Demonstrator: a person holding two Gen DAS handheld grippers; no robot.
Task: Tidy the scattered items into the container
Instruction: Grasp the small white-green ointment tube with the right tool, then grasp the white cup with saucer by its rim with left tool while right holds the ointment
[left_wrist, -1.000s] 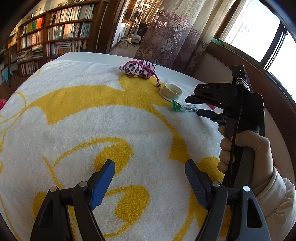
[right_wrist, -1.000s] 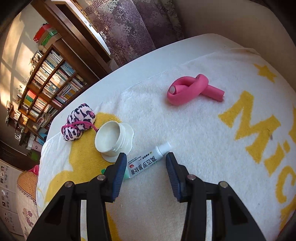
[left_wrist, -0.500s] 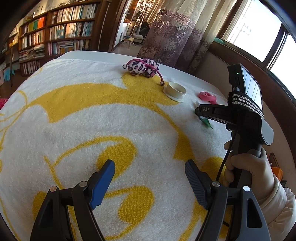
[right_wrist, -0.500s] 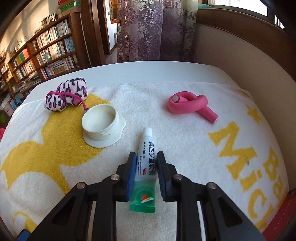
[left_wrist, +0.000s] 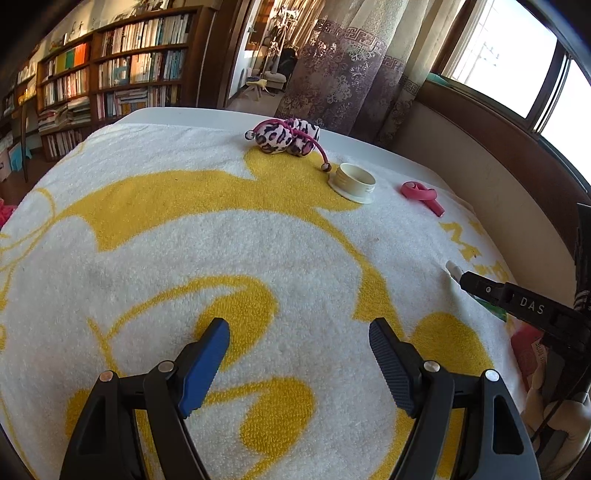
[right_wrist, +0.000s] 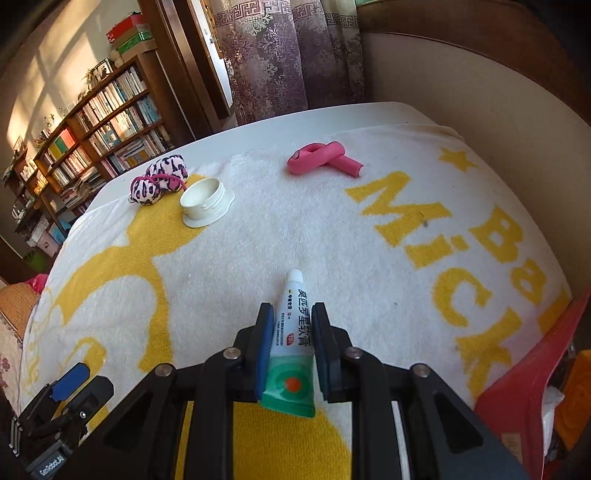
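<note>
Sunlit bookshelves (right_wrist: 92, 147) and curtains (left_wrist: 343, 66) stand behind a table draped in a white and yellow towel (left_wrist: 184, 240). At the bottom centre of the right wrist view, the right gripper (right_wrist: 291, 354) has its jaws clamped on a tube (right_wrist: 293, 332), cap pointing away, held above the towel. Farther up, left of centre, sits a white cup (right_wrist: 205, 203) touching a leopard pouch (right_wrist: 157, 179); a pink roller (right_wrist: 325, 158) lies apart at upper centre. The left gripper (left_wrist: 299, 365) hovers with jaws wide apart, holding nothing.
</note>
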